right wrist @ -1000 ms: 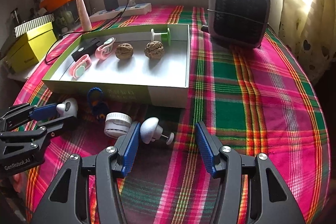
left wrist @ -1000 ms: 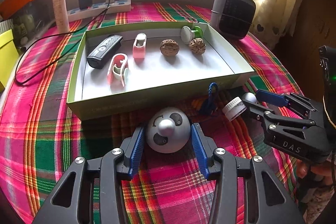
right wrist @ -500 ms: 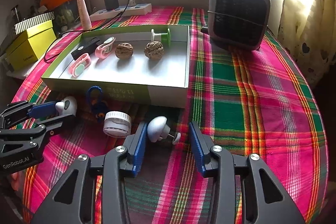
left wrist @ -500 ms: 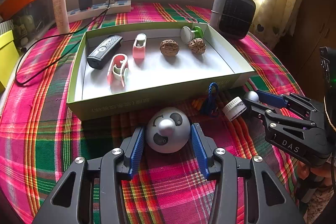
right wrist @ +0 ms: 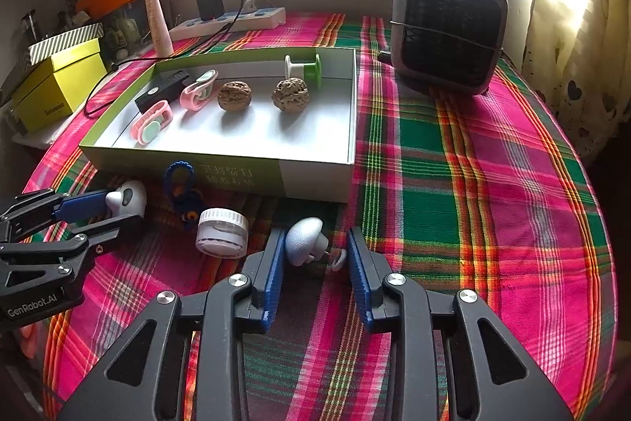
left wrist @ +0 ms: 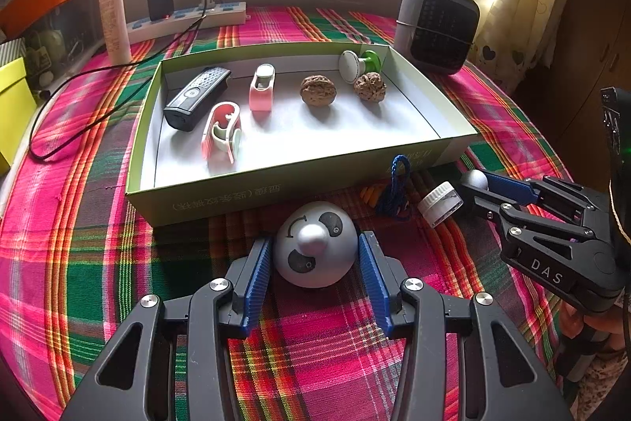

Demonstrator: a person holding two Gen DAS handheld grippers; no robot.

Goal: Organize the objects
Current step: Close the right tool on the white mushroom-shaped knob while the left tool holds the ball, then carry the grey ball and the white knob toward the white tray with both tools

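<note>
**Two claws on two small things, the tray just ahead**

A plaid cloth (right wrist: 453,192) in pink and green covers the table under a bright window, and my work sits on it in front of the green tray (left wrist: 276,184).

My left claw (left wrist: 315,263) is clenched on the panda-faced egg (left wrist: 315,243) — both blue pads press its sides, its nose pointing up at the camera. The egg lies dead ahead between the fingers, just short of the tray's near wall, so I judge the coming move to be a lift and a short carry straight forward over that wall.

My right claw (right wrist: 315,255) brackets the white mushroom knob (right wrist: 303,239). Its cap touches the left pad; its thin stem runs crosswise toward the right pad, so the long axis lies along the line of closing. Whether the right pad already bears on the stem's end I cannot tell — a small gap seems to remain. Squeezed end to end like that, it may pivot.

Beyond the claws, a white-capped jar (right wrist: 223,231) and a blue cord loop (right wrist: 179,180) lie between the two grippers, near the tray wall. Inside the tray sit a black remote (left wrist: 197,97), two pink clips, two walnuts (left wrist: 317,89) and a green spool (left wrist: 361,64); the near right part of the floor is bare. A grey heater (right wrist: 449,26) stands behind the tray's right side.
</note>
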